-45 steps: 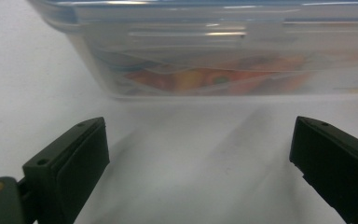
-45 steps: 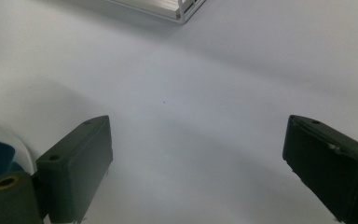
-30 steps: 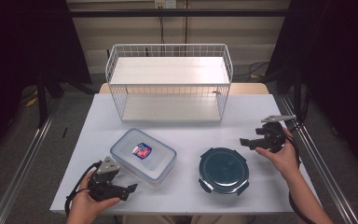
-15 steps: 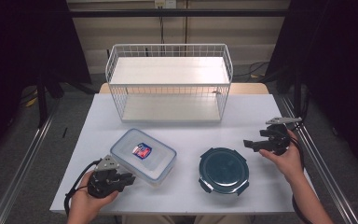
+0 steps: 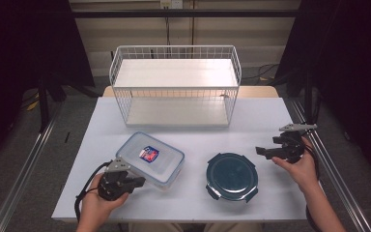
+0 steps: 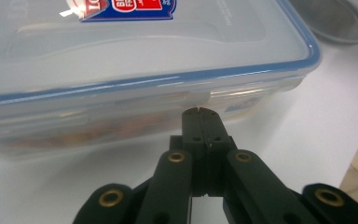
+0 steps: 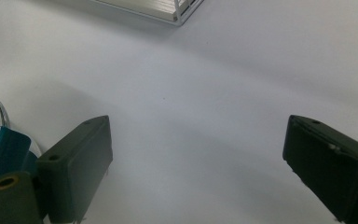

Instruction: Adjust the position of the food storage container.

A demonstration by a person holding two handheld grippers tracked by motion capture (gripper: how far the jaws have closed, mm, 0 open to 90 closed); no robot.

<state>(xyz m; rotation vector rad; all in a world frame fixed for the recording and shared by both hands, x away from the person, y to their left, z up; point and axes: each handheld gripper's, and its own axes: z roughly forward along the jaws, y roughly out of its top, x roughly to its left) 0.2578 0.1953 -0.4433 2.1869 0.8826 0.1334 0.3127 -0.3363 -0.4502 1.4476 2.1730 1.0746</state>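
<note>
- High view: rectangular container (image 5: pixel 150 159) sits front-left on the table (image 5: pixel 193 121), left gripper (image 5: pixel 134 182) at its near edge; right gripper (image 5: pixel 262 151) waits beside the round container (image 5: pixel 232 176).
- Left gripper view: the jaws have just been closing and now meet empty, tips at the clip flap (image 6: pixel 186 99); advise hooking under the flap squarely.
- Right gripper view: jaws spread wide over bare table, holding nothing.

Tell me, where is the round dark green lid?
In the high view, the round dark green lid lies flat on the white table, right of the clear rectangular plastic box with the blue-rimmed lid and in front of the white wire basket.
</note>
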